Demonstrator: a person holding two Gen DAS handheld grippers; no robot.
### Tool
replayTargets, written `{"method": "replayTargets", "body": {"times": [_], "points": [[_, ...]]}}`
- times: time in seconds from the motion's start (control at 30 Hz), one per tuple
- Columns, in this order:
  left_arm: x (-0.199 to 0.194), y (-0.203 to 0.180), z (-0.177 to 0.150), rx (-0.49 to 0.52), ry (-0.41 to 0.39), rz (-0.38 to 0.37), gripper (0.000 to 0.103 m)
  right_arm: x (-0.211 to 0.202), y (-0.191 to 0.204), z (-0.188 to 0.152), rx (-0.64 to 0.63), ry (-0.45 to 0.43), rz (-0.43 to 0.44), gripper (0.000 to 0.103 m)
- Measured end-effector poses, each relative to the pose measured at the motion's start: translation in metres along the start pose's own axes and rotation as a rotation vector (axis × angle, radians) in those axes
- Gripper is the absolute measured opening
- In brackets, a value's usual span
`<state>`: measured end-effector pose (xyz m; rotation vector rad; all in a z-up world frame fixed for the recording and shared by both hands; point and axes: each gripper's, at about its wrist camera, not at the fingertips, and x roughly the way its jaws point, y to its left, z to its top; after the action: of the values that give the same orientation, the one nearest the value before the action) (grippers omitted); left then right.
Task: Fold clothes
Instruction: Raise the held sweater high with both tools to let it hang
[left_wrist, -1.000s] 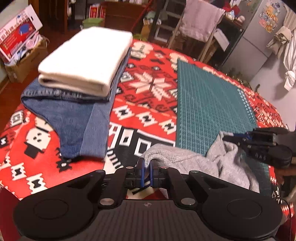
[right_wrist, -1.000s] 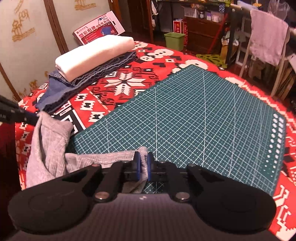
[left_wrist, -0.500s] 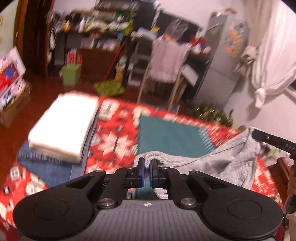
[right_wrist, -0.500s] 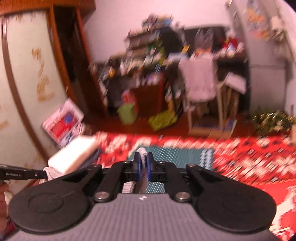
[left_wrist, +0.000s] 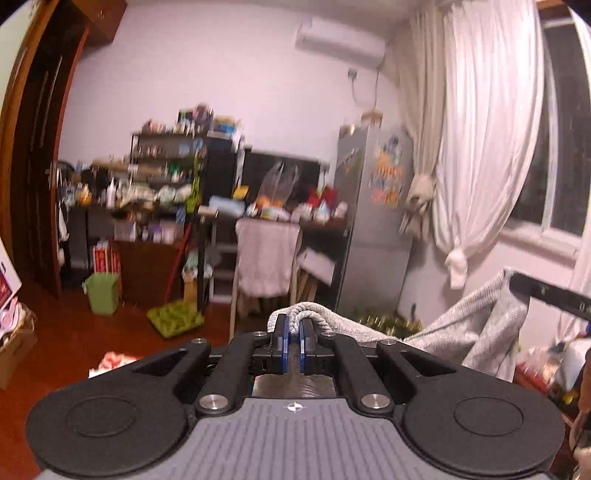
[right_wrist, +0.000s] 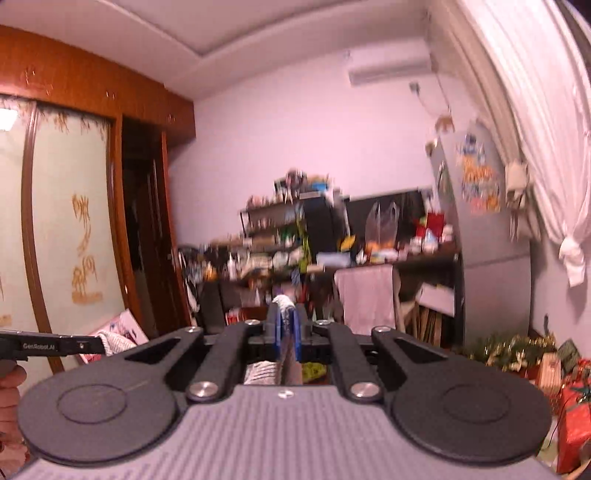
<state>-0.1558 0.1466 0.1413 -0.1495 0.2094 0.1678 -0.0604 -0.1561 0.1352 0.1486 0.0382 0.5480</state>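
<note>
At lower centre the left gripper (left_wrist: 291, 334) pinches a grey garment (left_wrist: 461, 325) that drapes rightward to the right gripper (left_wrist: 546, 293) at the right edge.

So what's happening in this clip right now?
A person is partway through folding laundry with a handheld gripper in each hand. Both sets of jaws are closed on a grey knit garment: the left gripper pinches one bunched edge, and the right gripper pinches another. The cloth hangs slack between them, held up in the air. Both cameras face the cluttered room, with the fridge and white curtain behind, and no table is in view.
</note>
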Motion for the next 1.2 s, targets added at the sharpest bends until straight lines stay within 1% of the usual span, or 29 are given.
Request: {"method": "replayTargets", "body": {"times": [0.2,0.3,0.43,0.53,0.6,0.7,0.8,0.87,0.93,1.03,1.1,1.2], "points": [[-0.045,-0.016,0.037,0.01,-0.105,-0.015,0.005,-0.073,0.02,0.044,-0.031,-0.102,-0.003,0.007],[-0.068,-0.023,0.05,0.021,-0.148,-0.023,0.005,-0.104,0.031,0.063,-0.045,-0.135,0.004,0.007],[-0.081,-0.028,0.057,0.04,-0.158,-0.01,0.005,-0.129,0.039,0.076,-0.049,-0.142,0.007,0.007],[-0.07,-0.028,0.051,0.048,-0.121,0.016,0.005,-0.133,0.04,0.075,-0.041,-0.121,0.004,0.007],[-0.058,-0.027,0.044,0.043,-0.078,0.033,0.005,-0.119,0.036,0.067,-0.023,-0.088,0.005,0.007],[-0.029,-0.019,0.03,0.035,0.005,0.046,0.005,-0.079,0.028,0.044,-0.005,-0.014,-0.004,0.007],[0.016,-0.016,0.006,0.077,0.103,0.097,0.005,-0.037,0.017,0.014,0.003,0.094,-0.019,0.007],[0.05,-0.014,-0.014,0.109,0.182,0.124,0.005,-0.009,0.007,-0.01,0.01,0.17,-0.031,0.007],[0.086,-0.009,-0.037,0.132,0.265,0.134,0.005,0.019,-0.005,-0.04,0.018,0.247,-0.045,0.007],[0.132,-0.002,-0.07,0.163,0.376,0.143,0.005,0.069,-0.023,-0.096,0.039,0.371,-0.065,0.007],[0.161,0.005,-0.093,0.175,0.448,0.14,0.005,0.093,-0.034,-0.129,0.06,0.45,-0.077,0.007],[0.207,0.011,-0.124,0.206,0.546,0.158,0.005,0.15,-0.064,-0.178,0.105,0.544,-0.102,0.007]]}}
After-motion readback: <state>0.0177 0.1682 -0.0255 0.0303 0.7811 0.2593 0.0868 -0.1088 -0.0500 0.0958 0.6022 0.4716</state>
